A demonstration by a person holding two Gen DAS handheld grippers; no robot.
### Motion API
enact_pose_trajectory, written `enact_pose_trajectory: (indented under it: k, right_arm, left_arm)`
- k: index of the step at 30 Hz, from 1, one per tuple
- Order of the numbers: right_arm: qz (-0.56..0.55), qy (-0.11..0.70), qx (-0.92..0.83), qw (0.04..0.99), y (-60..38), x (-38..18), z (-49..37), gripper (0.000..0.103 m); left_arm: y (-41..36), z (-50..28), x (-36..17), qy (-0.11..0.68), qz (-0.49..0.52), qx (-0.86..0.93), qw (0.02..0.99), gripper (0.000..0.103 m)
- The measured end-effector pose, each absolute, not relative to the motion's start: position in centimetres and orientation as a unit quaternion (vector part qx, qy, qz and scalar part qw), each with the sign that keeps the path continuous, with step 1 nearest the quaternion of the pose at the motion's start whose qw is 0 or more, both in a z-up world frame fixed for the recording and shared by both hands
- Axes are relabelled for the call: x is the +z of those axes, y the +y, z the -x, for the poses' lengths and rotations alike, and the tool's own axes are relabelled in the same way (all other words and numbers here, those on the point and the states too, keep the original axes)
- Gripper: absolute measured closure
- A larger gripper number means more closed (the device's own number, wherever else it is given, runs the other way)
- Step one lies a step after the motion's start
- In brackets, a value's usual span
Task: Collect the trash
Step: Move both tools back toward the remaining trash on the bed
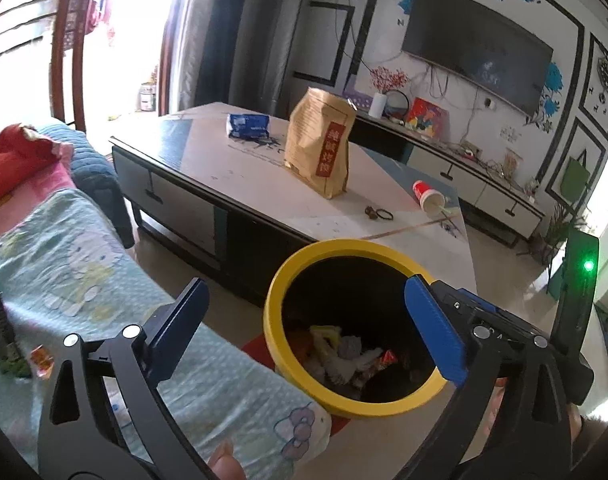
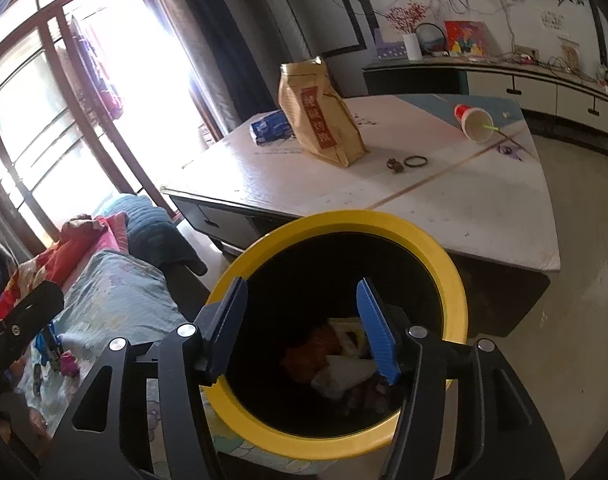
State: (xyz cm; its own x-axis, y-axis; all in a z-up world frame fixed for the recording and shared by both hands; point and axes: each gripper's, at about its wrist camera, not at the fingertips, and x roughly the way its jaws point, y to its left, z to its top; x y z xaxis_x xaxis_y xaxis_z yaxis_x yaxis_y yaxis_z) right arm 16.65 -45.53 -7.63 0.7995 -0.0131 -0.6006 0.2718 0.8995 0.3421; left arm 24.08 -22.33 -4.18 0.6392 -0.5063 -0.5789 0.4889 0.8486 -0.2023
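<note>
Both grippers hang over the yellow-rimmed bin [image 2: 456,276], low in the frame, wrappers and tissue piled inside. The right gripper [image 2: 302,328] and left gripper [image 1: 304,332] have their fingers apart, holding nothing. Next is likely the paper cup [image 2: 474,120], lying tipped on the surface [image 2: 464,208] at upper right: grip it across the rim, gently. The brown bag [image 2: 320,116] carries a red label with Chinese writing, unreadable.

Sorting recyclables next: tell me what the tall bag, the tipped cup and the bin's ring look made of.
Tall bag: brown kraft paper, matte, creased, folded top, red printed label.
Tipped cup: probably coated paper, red outside, pale inside, a green straw in it.
Bin's ring: smooth, slightly glossy yellow, likely moulded plastic; the inside is black.
</note>
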Motion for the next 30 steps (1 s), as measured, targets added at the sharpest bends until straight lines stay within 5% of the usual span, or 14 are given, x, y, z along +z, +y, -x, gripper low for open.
enact_pose_trajectory:
  k: [30]
  right_arm:
    - [-0.140, 0.305, 0.055, 0.940, -34.8, -3.8, -15.8, 0.042]
  left_arm:
    - [-11.6, -19.7, -0.6, 0.260, 0.037, -0.171, 0.950, 0.011]
